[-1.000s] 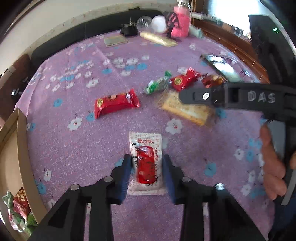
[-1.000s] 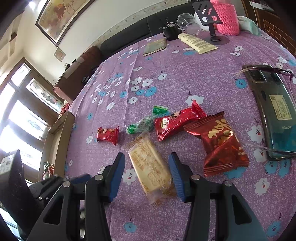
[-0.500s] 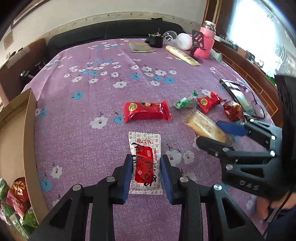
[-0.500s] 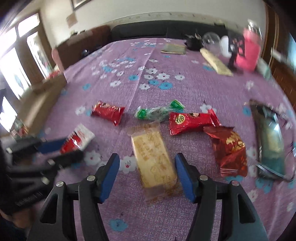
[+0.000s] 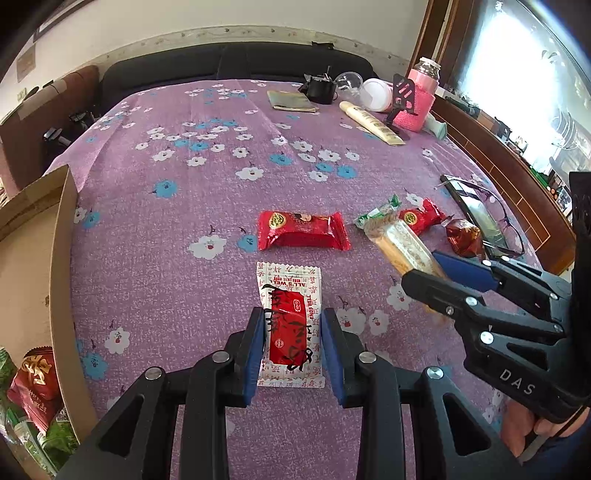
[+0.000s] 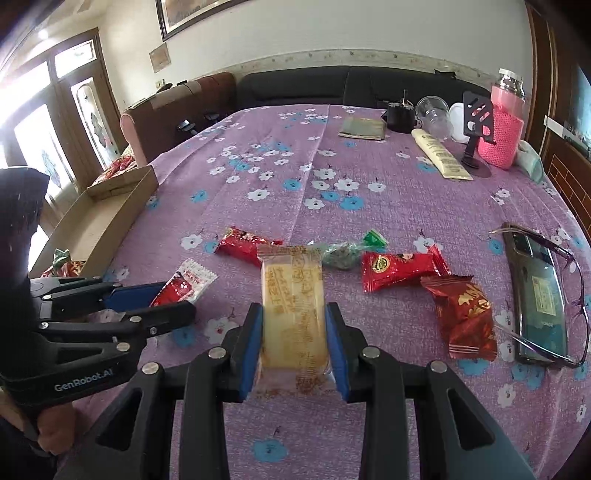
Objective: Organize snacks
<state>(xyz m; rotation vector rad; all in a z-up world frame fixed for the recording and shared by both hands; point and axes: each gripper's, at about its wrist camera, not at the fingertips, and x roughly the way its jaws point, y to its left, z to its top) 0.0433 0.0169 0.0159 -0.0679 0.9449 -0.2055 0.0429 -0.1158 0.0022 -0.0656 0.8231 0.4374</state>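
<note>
Home living room: sofa (image 6: pixel 332 88), framed picture (image 6: pixel 192 14)

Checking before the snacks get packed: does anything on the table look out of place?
Yes. A phone with glasses lying over it sits close beside the dark red packet, among the loose snacks on the tablecloth. Nothing looks spilled or torn.

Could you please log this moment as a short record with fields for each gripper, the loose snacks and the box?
left gripper: shut on white-and-red packet
right gripper: jaws closing, pads against yellow cake bar
loose snacks: two red packets, green packet, dark red packet
cardboard box: left edge, some snacks inside
</note>
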